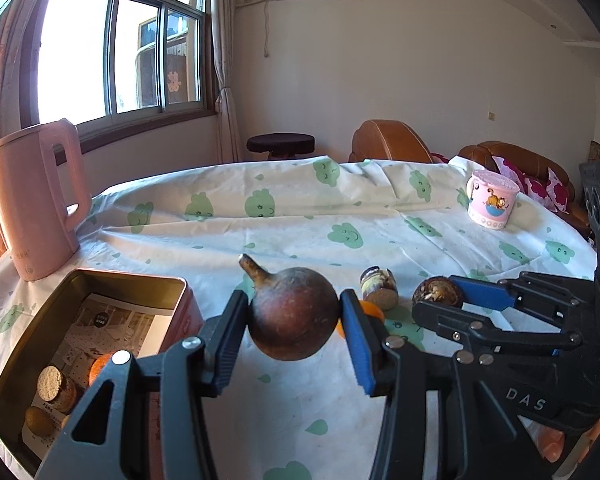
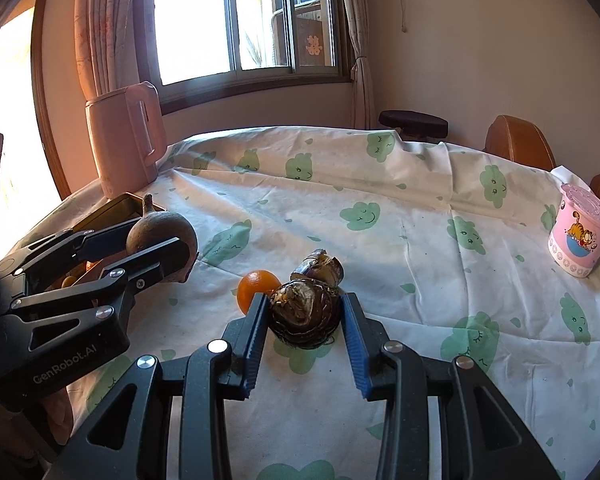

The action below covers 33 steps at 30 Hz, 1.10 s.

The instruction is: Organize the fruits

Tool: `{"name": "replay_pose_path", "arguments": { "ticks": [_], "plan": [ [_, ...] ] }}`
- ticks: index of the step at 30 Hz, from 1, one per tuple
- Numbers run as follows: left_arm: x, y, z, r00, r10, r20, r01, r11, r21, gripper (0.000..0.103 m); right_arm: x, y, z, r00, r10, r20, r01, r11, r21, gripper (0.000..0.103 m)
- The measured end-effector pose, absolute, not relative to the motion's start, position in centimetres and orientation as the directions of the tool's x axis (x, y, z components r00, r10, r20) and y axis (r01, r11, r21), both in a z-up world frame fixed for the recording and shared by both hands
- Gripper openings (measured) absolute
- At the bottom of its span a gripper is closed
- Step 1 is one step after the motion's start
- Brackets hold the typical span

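Left gripper (image 1: 294,322) marked "DAS" clamped on brown round fruit (image 1: 293,312) above tablecloth (image 1: 300,220), metal tin (image 1: 80,336) at 8 o'clock, right gripper (image 2: 304,316) marked "GenRobot.AI" on the other's body, jaws apart around scaly bulb (image 2: 302,312), orange (image 2: 256,284) at 10 o'clock

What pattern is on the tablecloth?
White cloth tablecloth printed with green smiling clouds, clearest in the right wrist view.

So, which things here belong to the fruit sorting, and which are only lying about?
Belong to the job:
- brown pear-shaped fruit in the left gripper
- dark scaly root between the right gripper fingers
- orange
- cut root piece
- metal tin

Lying about:
- pink kettle
- cartoon cup
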<state>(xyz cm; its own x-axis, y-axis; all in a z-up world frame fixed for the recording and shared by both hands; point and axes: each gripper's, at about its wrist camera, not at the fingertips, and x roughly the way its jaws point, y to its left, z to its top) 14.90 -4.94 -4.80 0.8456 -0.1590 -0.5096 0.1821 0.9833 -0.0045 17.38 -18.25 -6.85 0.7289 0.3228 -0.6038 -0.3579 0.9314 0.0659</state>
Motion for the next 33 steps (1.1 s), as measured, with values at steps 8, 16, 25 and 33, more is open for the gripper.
{"name": "replay_pose_path", "arguments": {
  "ticks": [8, 16, 25, 33],
  "plan": [
    [14.4, -4.8, -4.6, 0.861, -0.152, -0.485, 0.173, 0.985, -0.003, 0.049, 16.9, -18.5, -6.6, 0.748, 0.327, -0.578, -0.36, 0.931, 0.062, 0.039],
    [13.6, -4.8, -4.3, 0.883, -0.136, -0.449, 0.156, 0.988, 0.009, 0.049, 16.5, -18.7, -6.3, 0.765, 0.329, -0.553, -0.359, 0.932, 0.057, 0.039],
    [13.2, -4.7, -4.1, 0.896, -0.129, -0.425, 0.148, 0.989, 0.012, 0.049, 15.9, -18.7, -6.1, 0.783, 0.328, -0.528, -0.359, 0.932, 0.047, 0.039],
    [12.7, -4.8, -4.0, 0.905, -0.121, -0.407, 0.143, 0.989, 0.023, 0.049, 15.6, -18.8, -5.9, 0.793, 0.329, -0.513, -0.358, 0.933, 0.044, 0.039]
  ]
}}
